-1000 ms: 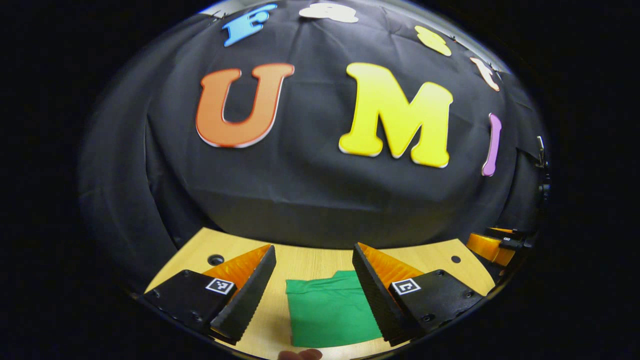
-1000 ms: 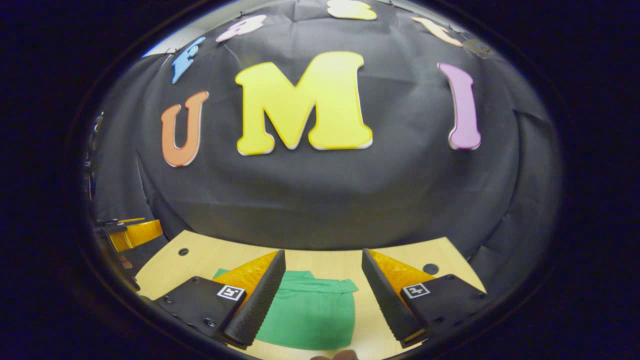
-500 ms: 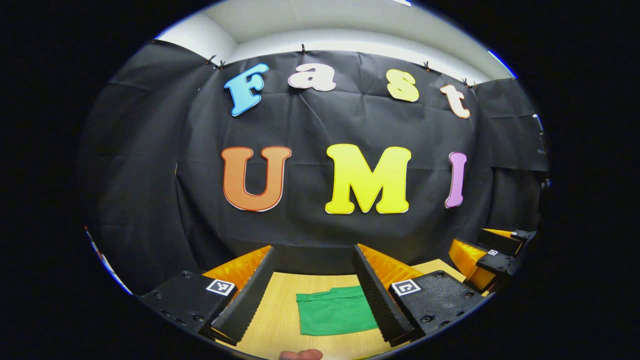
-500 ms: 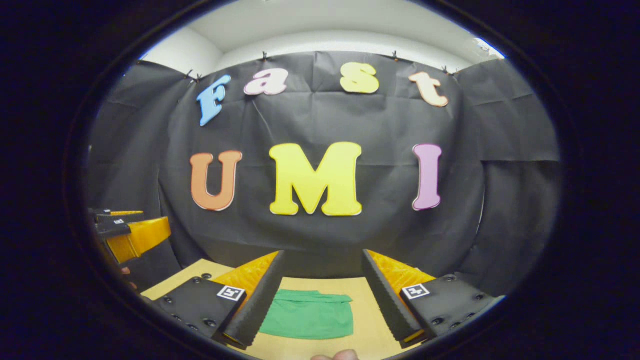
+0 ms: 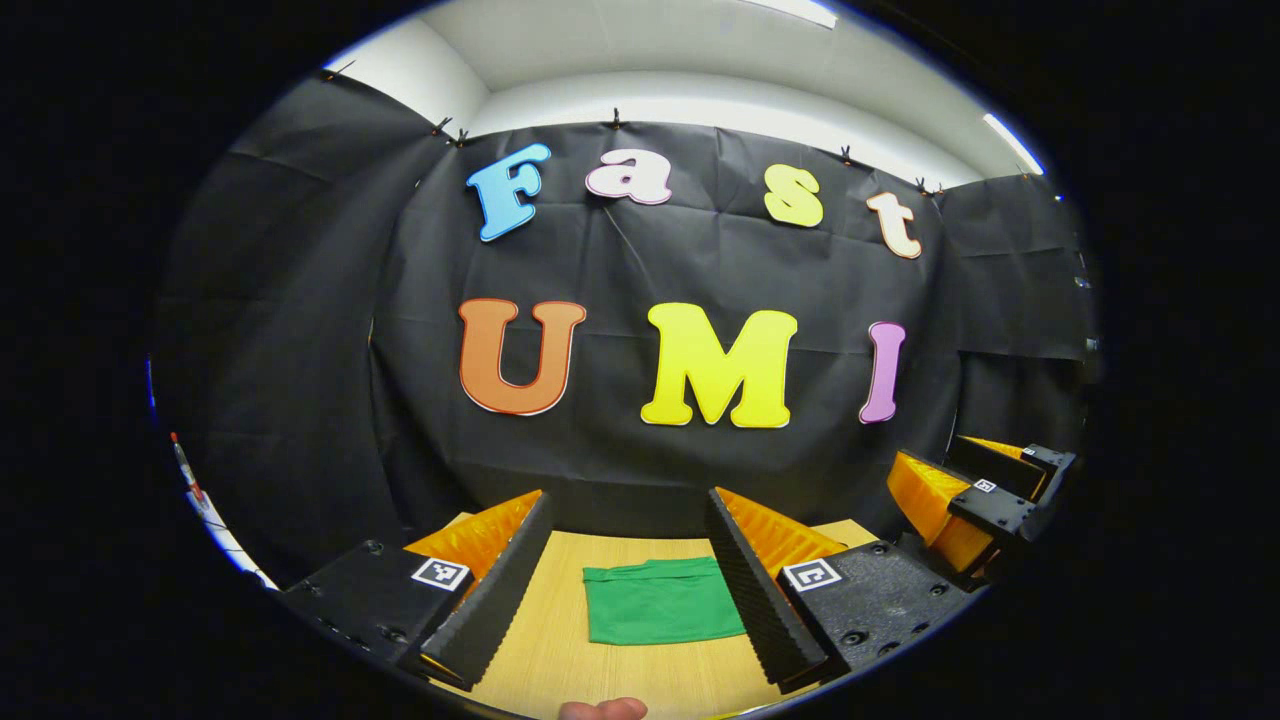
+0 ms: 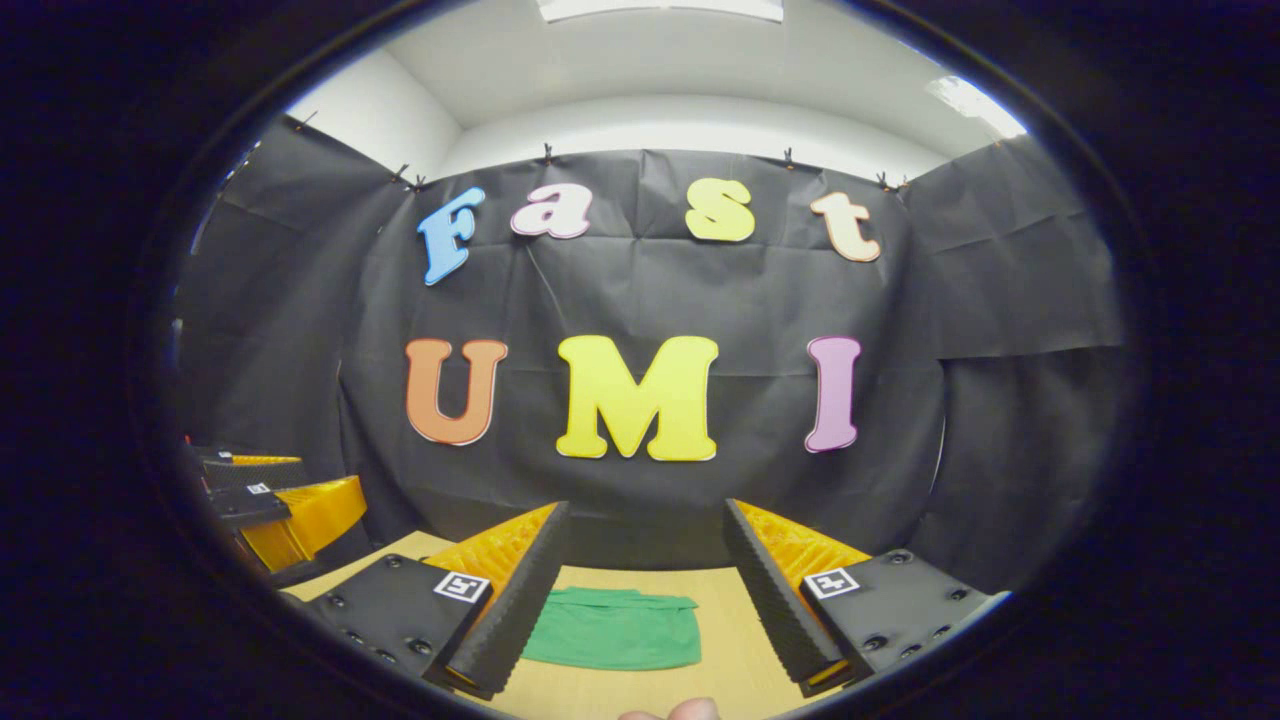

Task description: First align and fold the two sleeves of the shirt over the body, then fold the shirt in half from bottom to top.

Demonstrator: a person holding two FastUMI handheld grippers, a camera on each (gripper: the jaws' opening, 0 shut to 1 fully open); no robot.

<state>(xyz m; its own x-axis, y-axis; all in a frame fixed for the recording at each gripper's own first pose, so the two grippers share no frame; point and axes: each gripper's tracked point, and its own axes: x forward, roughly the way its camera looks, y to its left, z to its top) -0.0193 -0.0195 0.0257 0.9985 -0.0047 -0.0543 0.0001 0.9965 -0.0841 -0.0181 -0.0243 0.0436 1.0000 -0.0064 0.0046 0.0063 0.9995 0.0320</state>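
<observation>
We see the left gripper (image 5: 628, 570) with its jaws spread wide and holding nothing, raised above the table (image 5: 560, 650). The right gripper (image 6: 645, 580) is the same, jaws wide apart and empty. Beyond both, the green shirt (image 5: 662, 600) lies folded flat on the table, touched by neither gripper.

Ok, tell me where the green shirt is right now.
The folded green shirt lies flat on the wooden table, ahead of and between the open left tongs in the left gripper view, touching neither.
</observation>
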